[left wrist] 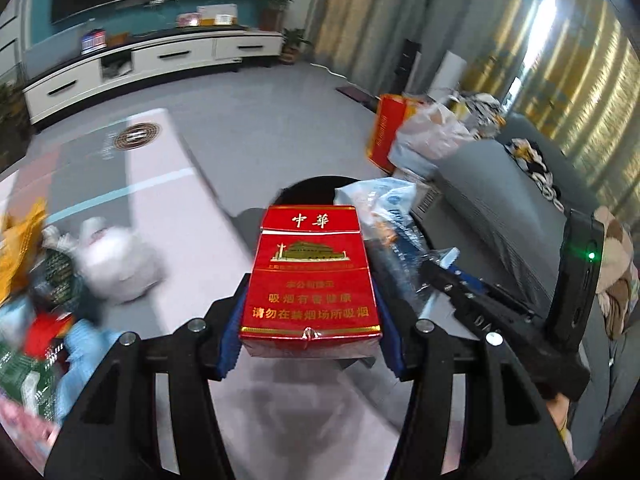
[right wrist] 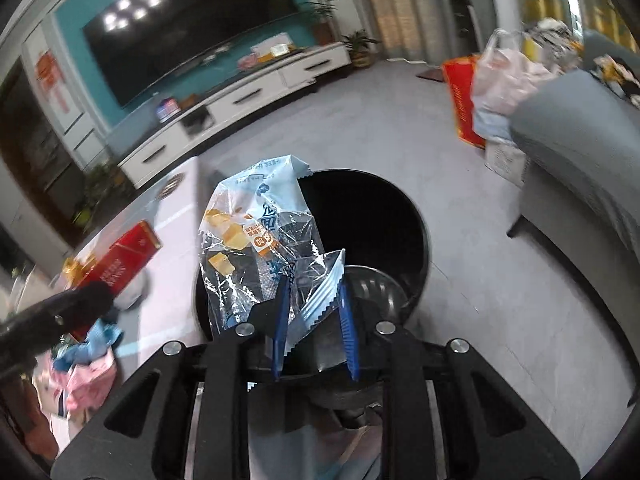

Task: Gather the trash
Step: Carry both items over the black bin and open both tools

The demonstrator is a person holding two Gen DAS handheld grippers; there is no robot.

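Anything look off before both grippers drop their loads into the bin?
Nothing is damaged or spilled. The right gripper holds the clear snack wrapper only by a crumpled lower corner, so it stands loosely over the black bin. The left gripper grips the red cigarette pack squarely. More litter remains on the table.

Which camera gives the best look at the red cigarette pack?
The left wrist view: the red cardboard cigarette pack fills the centre, sharp, front face legible, clamped in the left hand-held gripper. The right wrist view shows it small, blurred, edge-on at the left.
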